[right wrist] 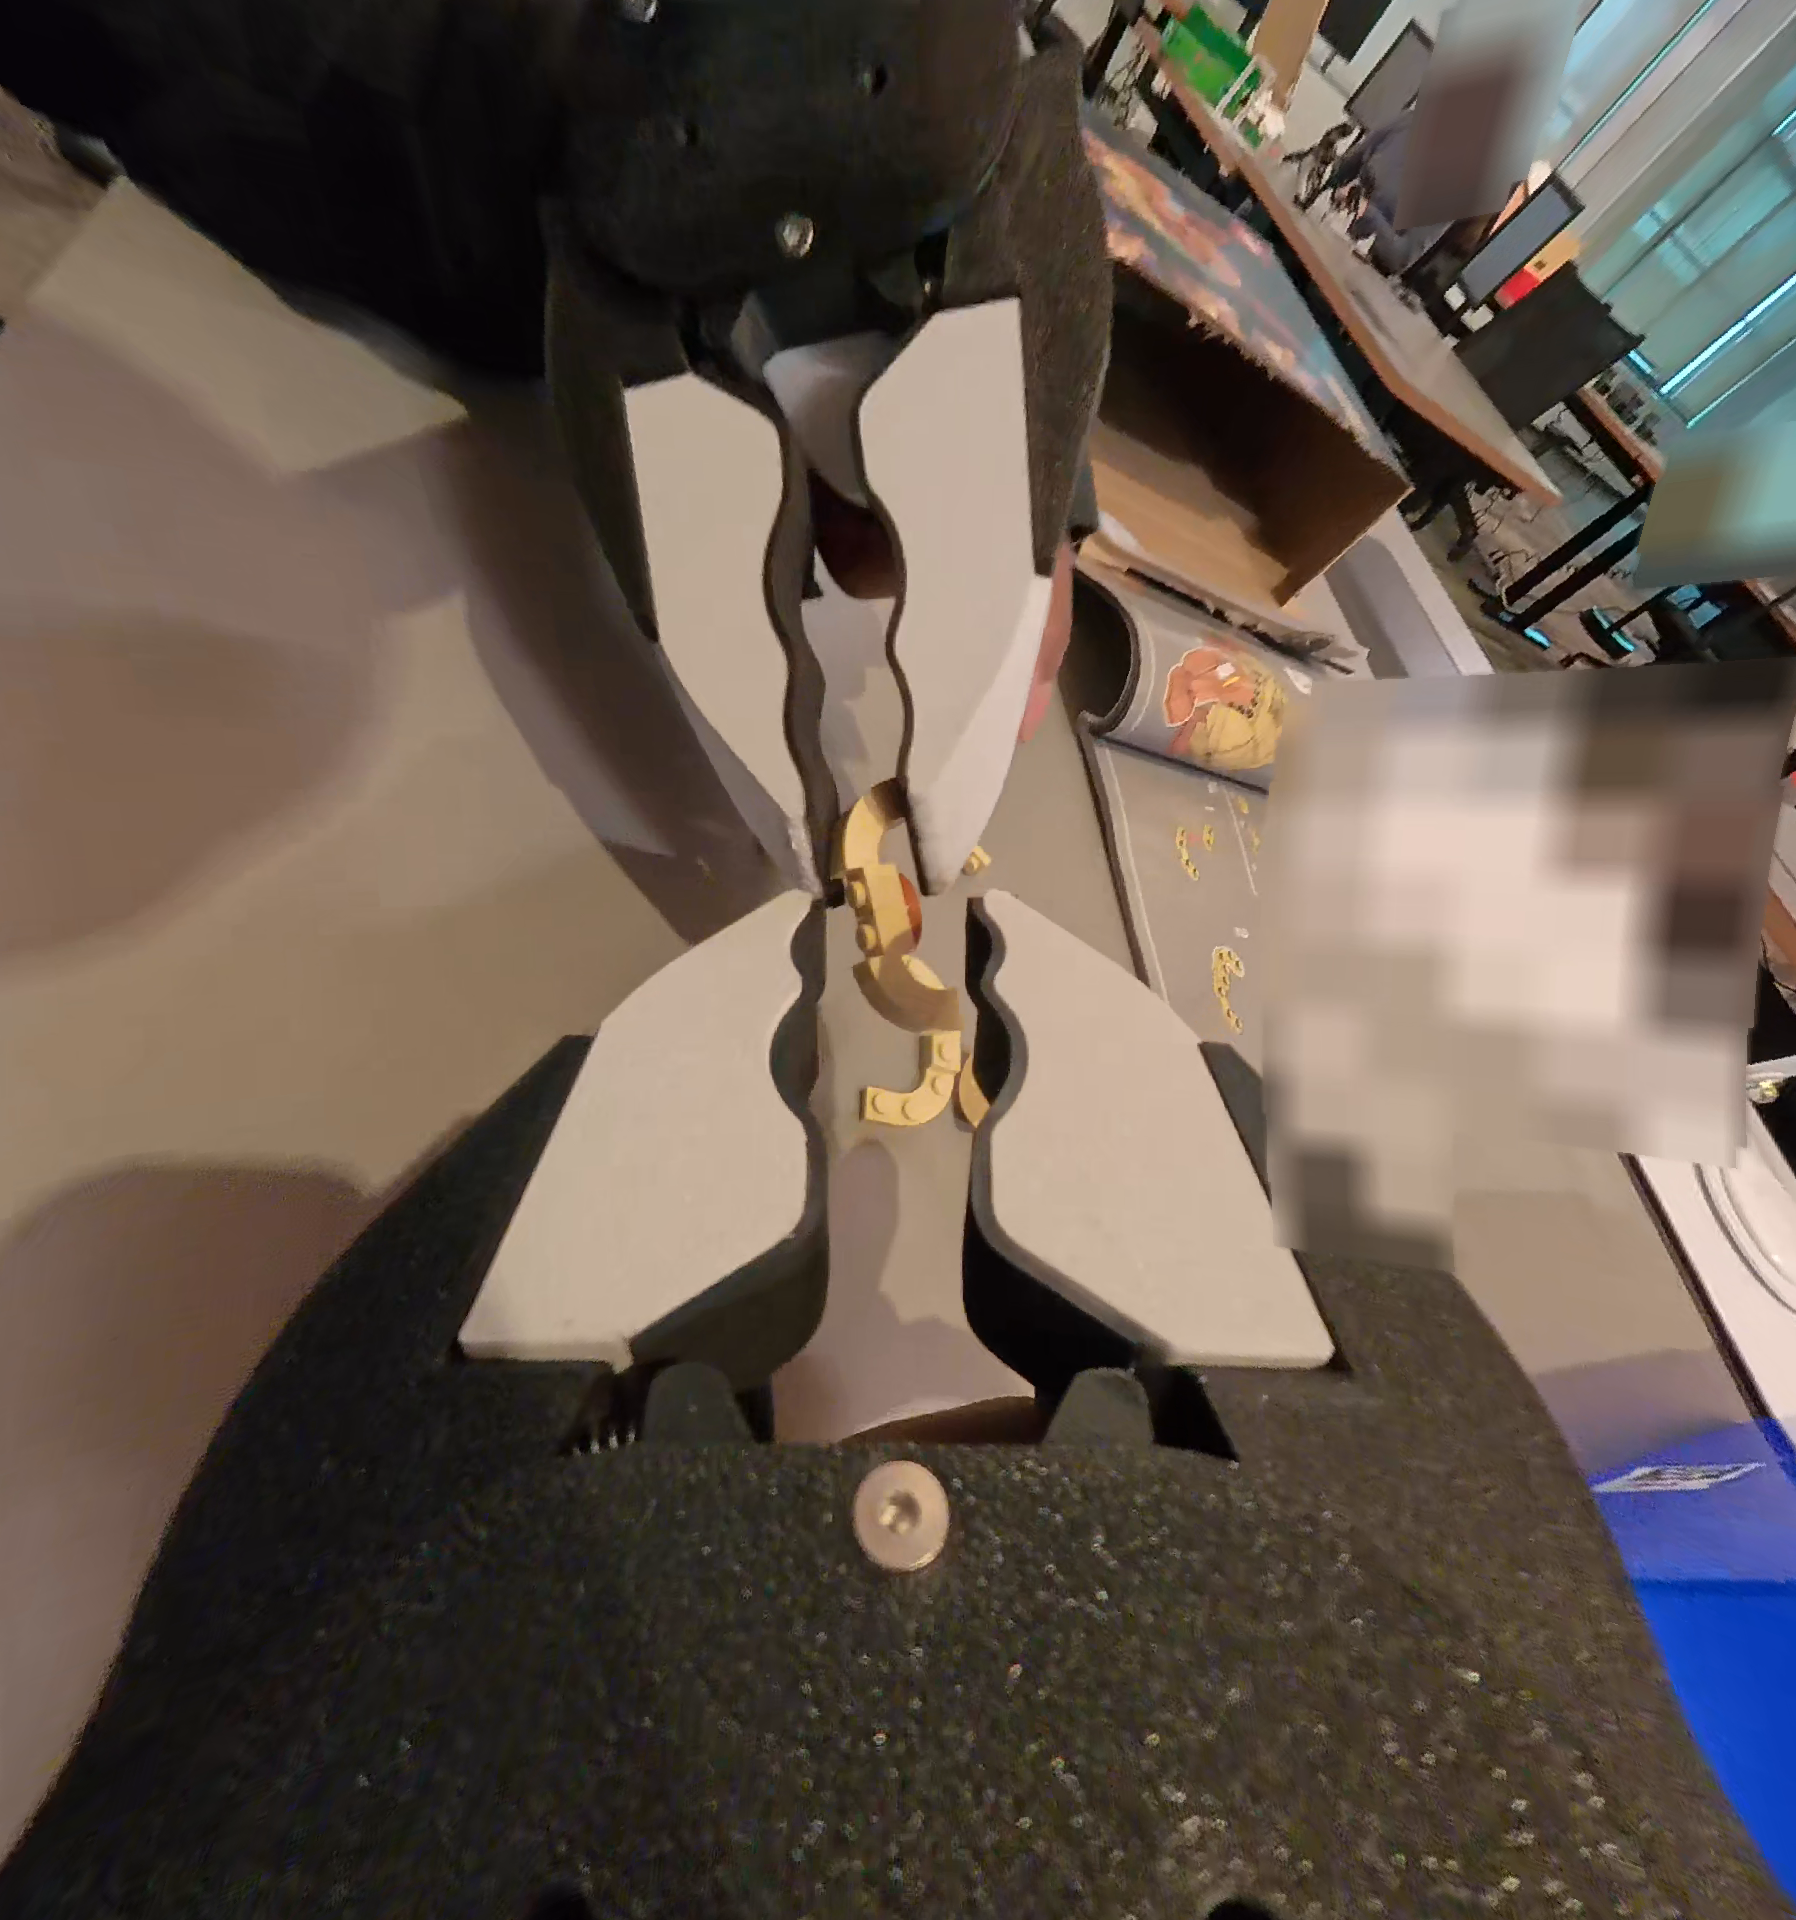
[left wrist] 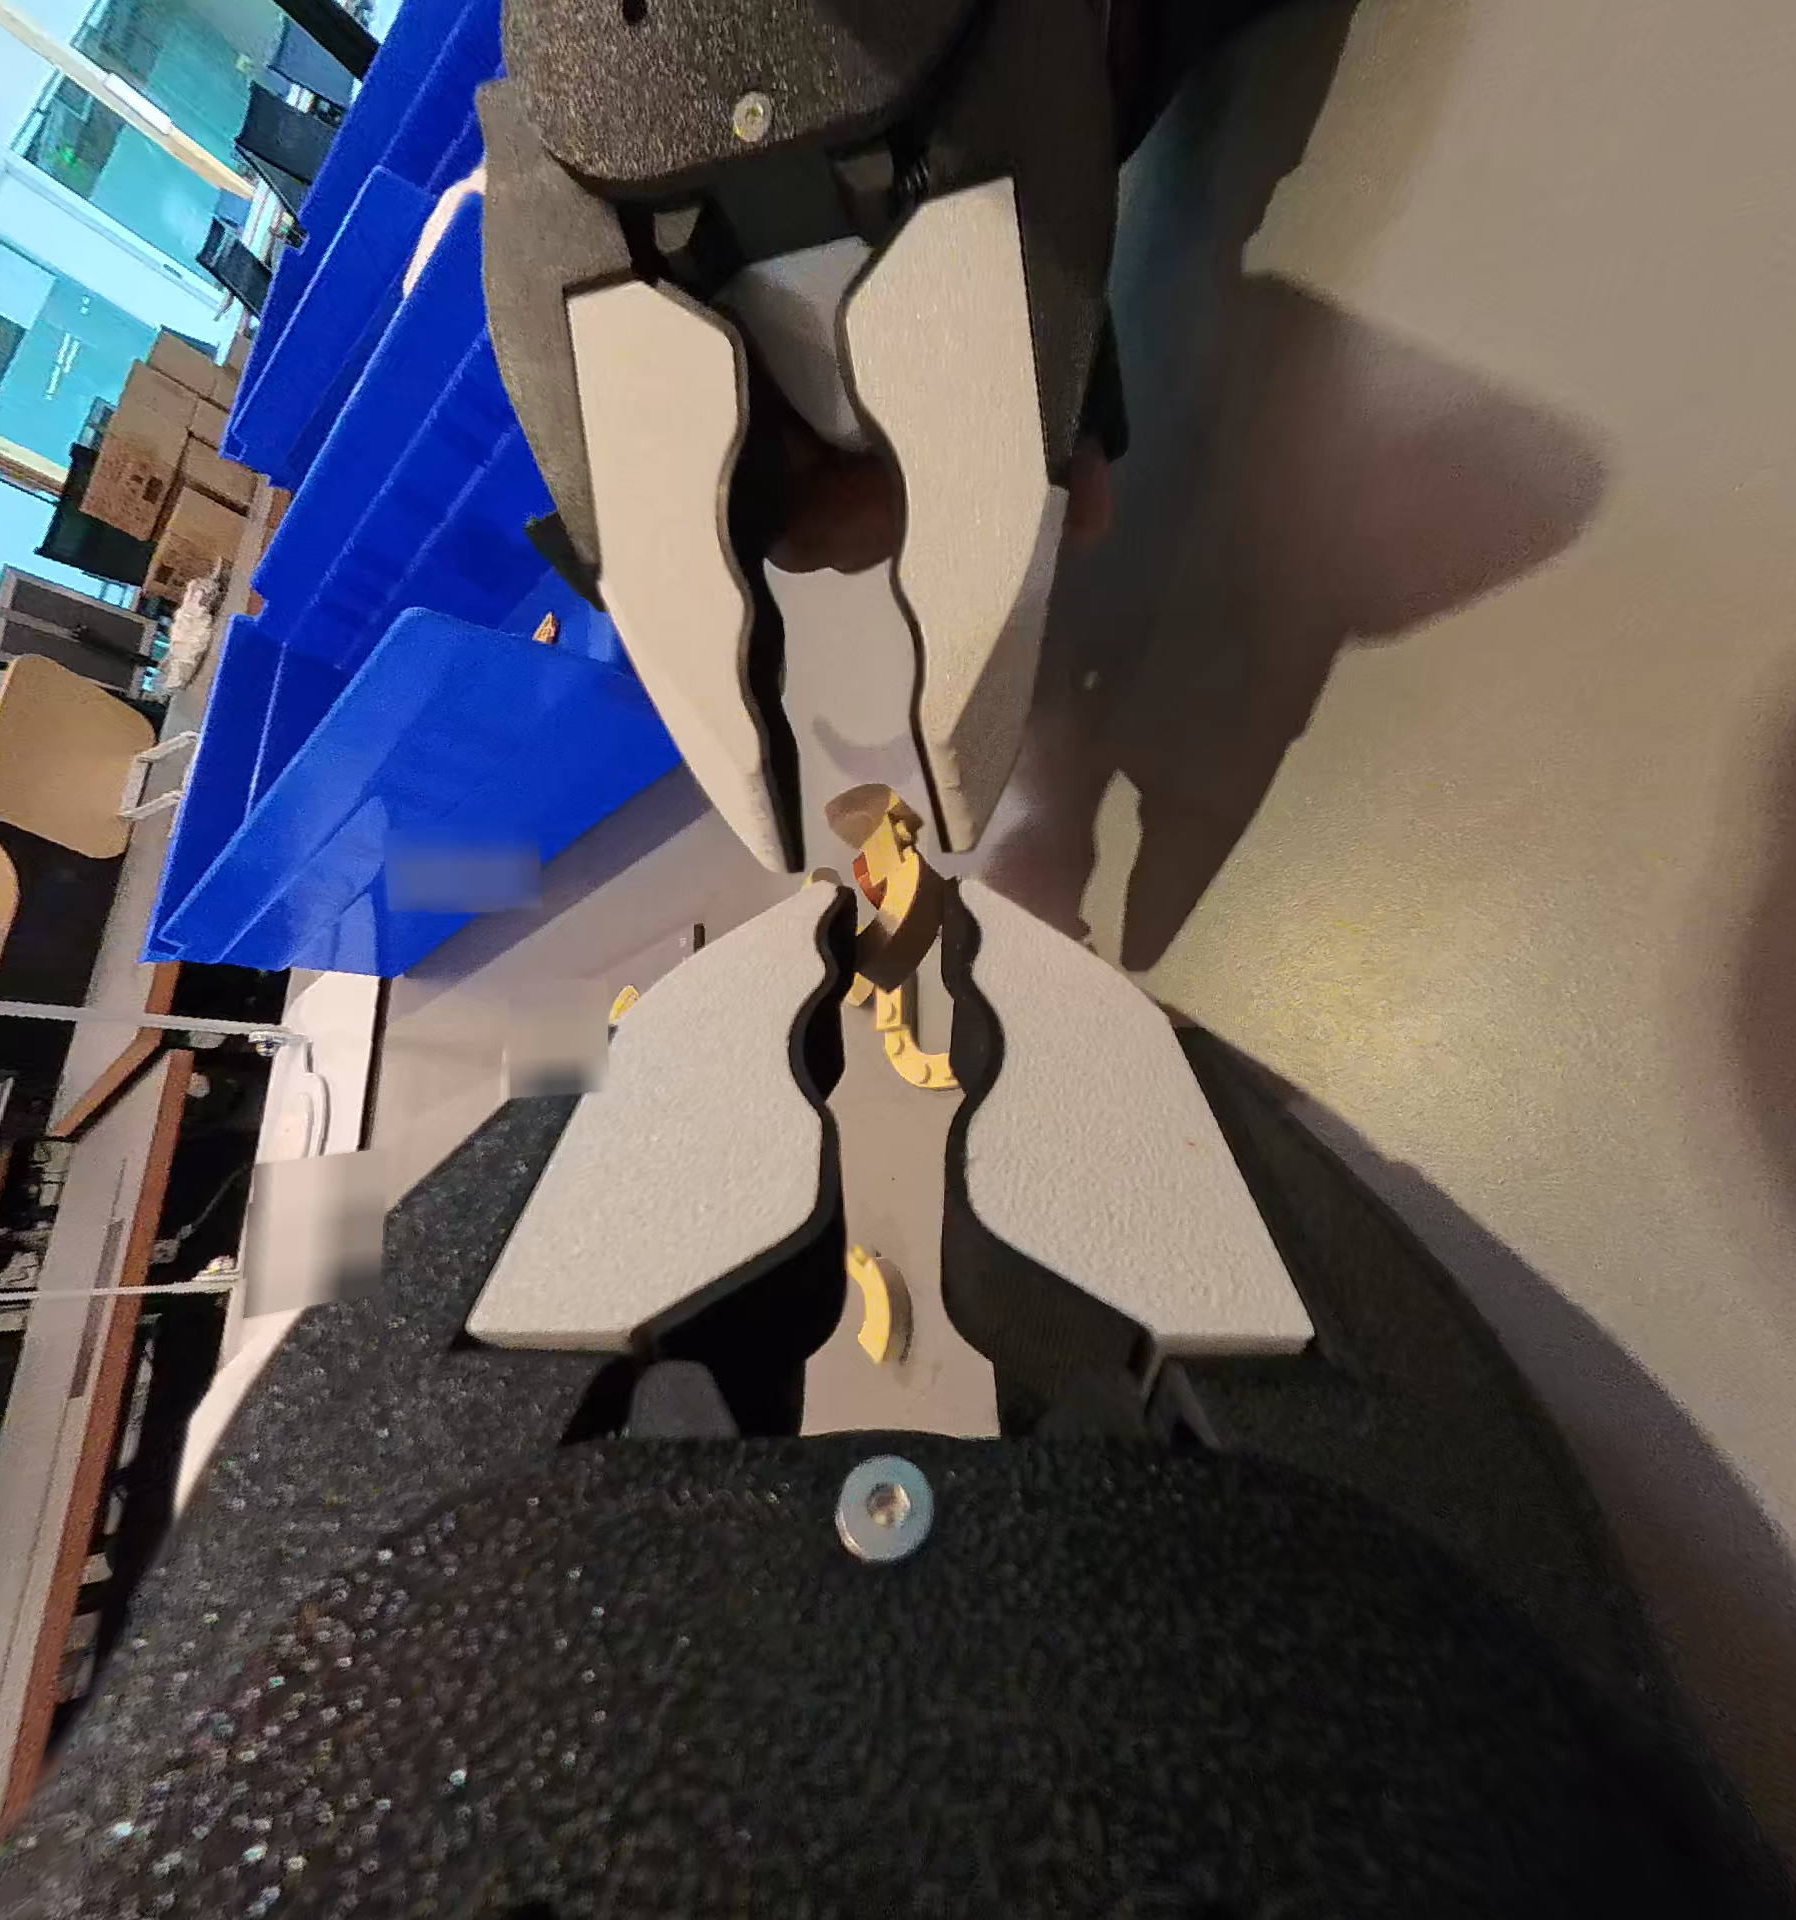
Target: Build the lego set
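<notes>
Tan curved brick assembly [right wrist: 878, 914], with one reddish-brown piece [right wrist: 912, 900] set into it, is held above the table [left wrist: 1496, 727], in the narrow space where the two tools meet tip to tip.

Left tool [left wrist: 899, 909]: jaws narrowed, pads pressed on either side of one curved end of the assembly. The pinch is seen from both wrist views. This tool carries the piece.

Right tool [right wrist: 899, 909]: jaws spread. The other end of the assembly lies between its fingertips, but a gap is seen between each pad and the brick, so no grip is recorded.

Long axis of the assembly: roughly in line with both tools' fingers, from one pair of tips to the other, in an S-like curve. It lies straight ahead of each tool, at the very tips.

Pose: the tools are opposed nose to nose, near level, fingertips almost touching, low over the table.

Surroundings: loose tan curved pieces [right wrist: 909, 1101] lie on the table directly under the right tool's jaws, and one more [left wrist: 878, 1304] under the left. Blue bins [left wrist: 406, 748] stand beside the left tool. An open printed booklet [right wrist: 1216, 727] lies beyond the right tool.
</notes>
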The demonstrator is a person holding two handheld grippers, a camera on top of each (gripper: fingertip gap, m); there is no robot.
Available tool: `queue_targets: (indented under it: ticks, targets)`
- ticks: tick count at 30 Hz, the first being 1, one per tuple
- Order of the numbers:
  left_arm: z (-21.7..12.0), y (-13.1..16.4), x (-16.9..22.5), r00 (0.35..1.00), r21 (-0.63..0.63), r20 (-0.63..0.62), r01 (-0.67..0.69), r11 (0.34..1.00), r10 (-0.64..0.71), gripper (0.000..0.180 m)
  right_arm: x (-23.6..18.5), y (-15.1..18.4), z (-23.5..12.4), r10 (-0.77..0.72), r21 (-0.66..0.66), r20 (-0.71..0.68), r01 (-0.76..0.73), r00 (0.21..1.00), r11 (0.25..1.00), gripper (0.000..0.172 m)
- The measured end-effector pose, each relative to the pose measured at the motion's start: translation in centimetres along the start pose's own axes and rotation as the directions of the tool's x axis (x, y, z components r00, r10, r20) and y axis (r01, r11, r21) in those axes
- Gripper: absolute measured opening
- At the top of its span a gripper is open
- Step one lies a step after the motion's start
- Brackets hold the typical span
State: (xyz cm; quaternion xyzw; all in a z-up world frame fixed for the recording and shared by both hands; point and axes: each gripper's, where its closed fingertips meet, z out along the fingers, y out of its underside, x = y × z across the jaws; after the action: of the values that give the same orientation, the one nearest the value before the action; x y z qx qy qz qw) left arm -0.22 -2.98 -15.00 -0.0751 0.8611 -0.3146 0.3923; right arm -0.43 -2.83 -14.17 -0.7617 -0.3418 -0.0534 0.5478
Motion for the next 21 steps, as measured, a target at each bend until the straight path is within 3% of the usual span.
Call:
queue_targets:
  ticks: [21]
  targets:
    - [0.3, 0.7, 0.3, 0.974, -0.106, 0.052, -0.214, 0.971, 0.220, 0.015, -0.5, 1.6, 0.6, -0.038, -0.109, 0.013, 0.039, 0.999, 0.993, 0.013]
